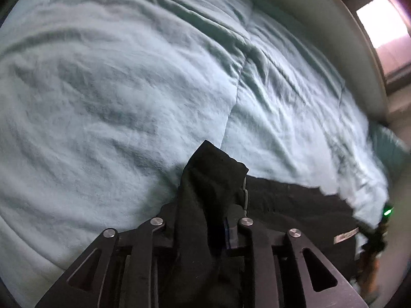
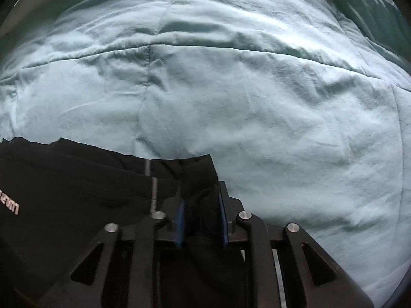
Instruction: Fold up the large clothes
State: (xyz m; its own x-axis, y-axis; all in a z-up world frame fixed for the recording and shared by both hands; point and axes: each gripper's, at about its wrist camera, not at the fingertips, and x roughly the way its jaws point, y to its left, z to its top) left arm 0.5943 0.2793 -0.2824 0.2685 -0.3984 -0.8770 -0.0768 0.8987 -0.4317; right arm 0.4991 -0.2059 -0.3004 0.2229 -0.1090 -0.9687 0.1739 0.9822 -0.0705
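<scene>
Both the left gripper (image 1: 205, 220) and the right gripper (image 2: 201, 218) stand nearly closed, each pinching a bunched fold of the black fabric garment (image 2: 77, 179), which stretches between them just above the wrinkled pale blue quilted bedspread (image 2: 257, 89) spread ahead.

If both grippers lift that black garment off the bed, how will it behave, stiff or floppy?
Probably floppy: the black garment already bunches and creases between the left gripper fingers. It would likely sag between there and the right gripper, since it drapes loosely over the light blue bedding.
</scene>
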